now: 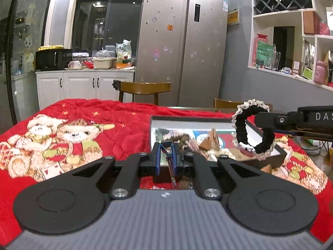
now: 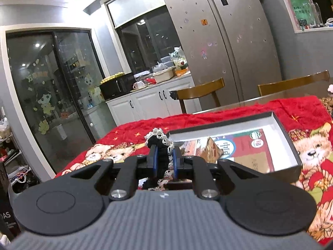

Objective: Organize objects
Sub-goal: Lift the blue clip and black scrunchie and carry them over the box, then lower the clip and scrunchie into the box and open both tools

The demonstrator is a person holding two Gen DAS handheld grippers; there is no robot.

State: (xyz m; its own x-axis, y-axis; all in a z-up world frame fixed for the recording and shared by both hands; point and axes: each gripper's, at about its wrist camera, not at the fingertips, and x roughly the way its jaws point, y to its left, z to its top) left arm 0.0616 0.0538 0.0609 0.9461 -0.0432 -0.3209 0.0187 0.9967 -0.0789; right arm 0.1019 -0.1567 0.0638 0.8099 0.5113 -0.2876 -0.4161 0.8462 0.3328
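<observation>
My right gripper (image 1: 258, 119) comes in from the right in the left wrist view, shut on a black scrunchie with white lace trim (image 1: 252, 129), held above the right part of a shallow black-rimmed box (image 1: 278, 153). In the right wrist view the scrunchie (image 2: 161, 145) sits between the pads of the right gripper (image 2: 164, 152), left of the box (image 2: 278, 123). My left gripper (image 1: 167, 148) is shut on a thin metal hair clip (image 1: 170, 162) just in front of the box's near left corner. The box holds a brown triangular piece (image 1: 212, 138) and fuzzy hair accessories (image 1: 183, 138).
A red quilted blanket with teddy bears (image 1: 79, 137) covers the table. Wooden chairs (image 1: 143, 89) stand behind it, with a steel fridge (image 1: 183, 48), white cabinets (image 1: 85, 85) and wall shelves (image 1: 291, 41) beyond.
</observation>
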